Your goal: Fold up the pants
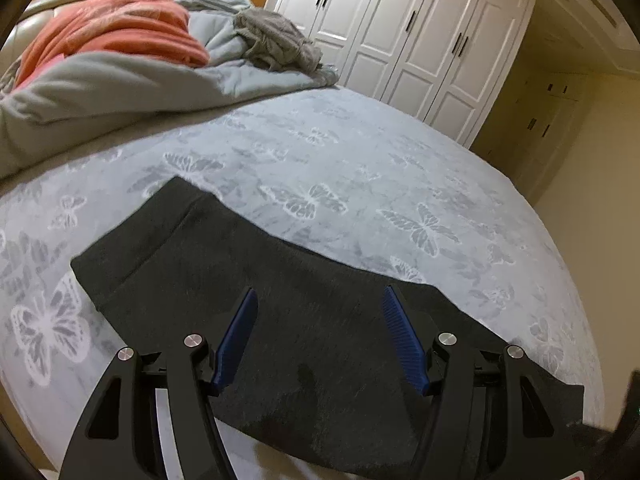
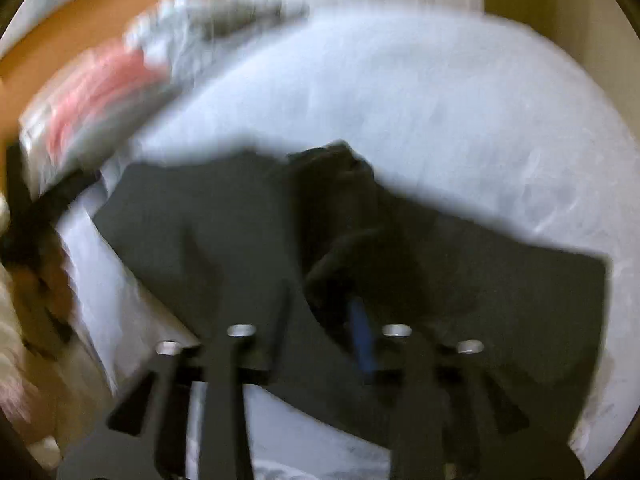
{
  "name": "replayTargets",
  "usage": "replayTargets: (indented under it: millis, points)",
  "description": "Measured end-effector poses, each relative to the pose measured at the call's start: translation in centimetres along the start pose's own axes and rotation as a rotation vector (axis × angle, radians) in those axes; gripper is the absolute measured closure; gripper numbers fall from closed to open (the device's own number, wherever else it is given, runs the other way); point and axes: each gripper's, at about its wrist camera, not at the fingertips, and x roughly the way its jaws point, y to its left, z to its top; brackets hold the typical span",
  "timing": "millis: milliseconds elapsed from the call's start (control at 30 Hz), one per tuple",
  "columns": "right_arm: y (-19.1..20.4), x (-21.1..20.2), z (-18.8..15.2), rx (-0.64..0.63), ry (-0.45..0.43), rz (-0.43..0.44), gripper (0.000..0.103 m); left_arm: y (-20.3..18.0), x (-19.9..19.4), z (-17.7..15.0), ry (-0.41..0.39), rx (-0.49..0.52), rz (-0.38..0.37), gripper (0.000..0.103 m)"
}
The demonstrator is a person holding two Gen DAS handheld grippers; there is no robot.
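Dark grey pants (image 1: pixel 224 280) lie flat on the bed, waistband end at the far left. My left gripper (image 1: pixel 318 300) is open just above them, its blue pads (image 1: pixel 240 332) spread apart and empty. The right wrist view is motion-blurred. It shows the same pants (image 2: pixel 208 224) spread on the bed with a bunched, raised fold (image 2: pixel 344 216) in the middle. My right gripper (image 2: pixel 320 312) sits at that fold; one blue pad (image 2: pixel 362 336) shows beside the cloth. Whether it holds the cloth is unclear.
The bed (image 1: pixel 380 168) has a pale blue butterfly-print sheet. A heap of grey duvet (image 1: pixel 120 84), an orange blanket (image 1: pixel 120 28) and a grey garment (image 1: pixel 276 40) lies at the far left. White wardrobe doors (image 1: pixel 420 32) stand beyond the bed.
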Motion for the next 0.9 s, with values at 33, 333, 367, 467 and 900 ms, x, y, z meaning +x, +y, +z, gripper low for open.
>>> replayTargets:
  millis: [33, 333, 367, 467, 900]
  points:
    - [0.5, -0.3, 0.0, -0.028, -0.01, -0.017, 0.069, 0.1, 0.1, -0.2, 0.009, -0.003, 0.002, 0.04]
    - [-0.9, -4.7, 0.0, 0.084, -0.195, 0.069, 0.047, 0.0, -0.5, -0.4, 0.016, -0.01, -0.022, 0.035]
    - [0.1, -4.2, 0.6, 0.055, -0.18, 0.068, 0.047, -0.1, -0.4, -0.5, 0.018, -0.004, -0.017, 0.035]
    - [3.0, -1.8, 0.7, -0.059, -0.123, 0.048, 0.048, -0.2, -0.2, -0.7, 0.033, -0.003, -0.019, 0.035]
    - [2.2, -4.1, 4.5, 0.016, -0.26, 0.162, 0.096, 1.4, 0.4, 0.4, 0.025, -0.079, -0.011, 0.034]
